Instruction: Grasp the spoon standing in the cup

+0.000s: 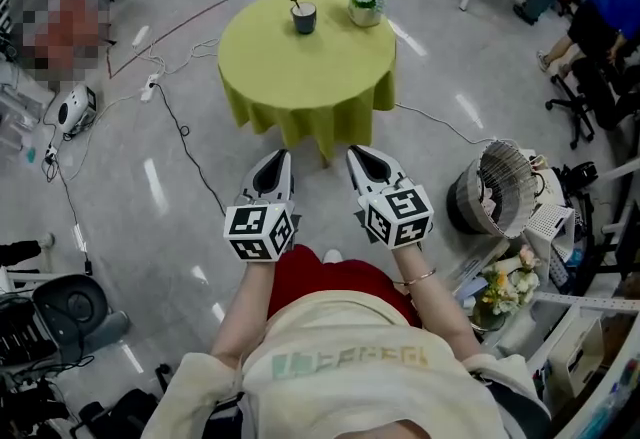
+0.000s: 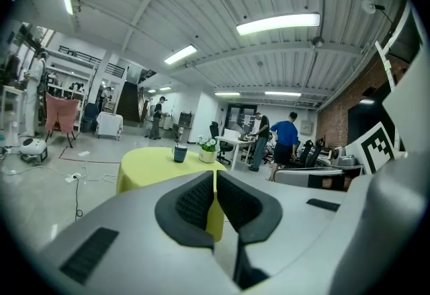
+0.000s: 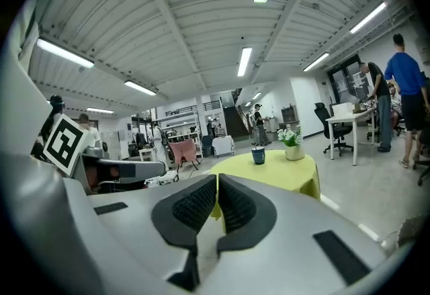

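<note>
both grippers, left gripper [image 1: 272, 167] and right gripper [image 1: 365, 160], sit mid-frame with jaws pinched together on nothing, while the spoon [image 1: 296, 2] stands in the cup [image 1: 304, 18] up top on the yellow table [image 1: 300, 67].

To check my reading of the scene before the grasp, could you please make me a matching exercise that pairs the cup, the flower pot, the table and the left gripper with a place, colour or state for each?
Things:
1. cup
2. flower pot
3. table
4. left gripper

Descriptions:
A. yellow-green
B. jaws shut, nothing between them
C. holds the spoon
D. right of the cup, near the table's edge

Pairs: 1-C, 2-D, 3-A, 4-B
</note>
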Demonstrator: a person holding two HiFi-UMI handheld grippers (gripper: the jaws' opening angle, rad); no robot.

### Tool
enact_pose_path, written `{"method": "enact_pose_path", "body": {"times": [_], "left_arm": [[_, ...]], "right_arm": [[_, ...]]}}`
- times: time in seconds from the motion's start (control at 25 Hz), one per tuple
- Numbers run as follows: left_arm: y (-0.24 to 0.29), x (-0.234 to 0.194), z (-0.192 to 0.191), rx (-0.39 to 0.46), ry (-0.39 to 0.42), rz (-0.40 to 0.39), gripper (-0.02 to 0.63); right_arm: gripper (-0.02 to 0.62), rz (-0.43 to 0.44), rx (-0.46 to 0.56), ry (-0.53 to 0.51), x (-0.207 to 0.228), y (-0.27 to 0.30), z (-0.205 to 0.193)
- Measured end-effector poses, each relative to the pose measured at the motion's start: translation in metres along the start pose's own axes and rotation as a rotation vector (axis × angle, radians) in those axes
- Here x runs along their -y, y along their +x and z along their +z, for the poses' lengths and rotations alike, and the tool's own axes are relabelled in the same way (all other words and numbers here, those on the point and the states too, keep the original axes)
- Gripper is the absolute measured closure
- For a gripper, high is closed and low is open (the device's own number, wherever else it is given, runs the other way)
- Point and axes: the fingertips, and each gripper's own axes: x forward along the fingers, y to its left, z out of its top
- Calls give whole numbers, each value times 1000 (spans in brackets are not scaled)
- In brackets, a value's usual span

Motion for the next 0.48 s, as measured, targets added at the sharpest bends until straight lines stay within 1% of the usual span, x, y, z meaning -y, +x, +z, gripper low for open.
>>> {"method": "enact_pose_path", "body": {"times": [0.48], "left_arm": [[25, -11, 13, 3, 1, -3, 574]], "right_arm": [[557, -44, -3, 23, 24, 15, 8]]}}
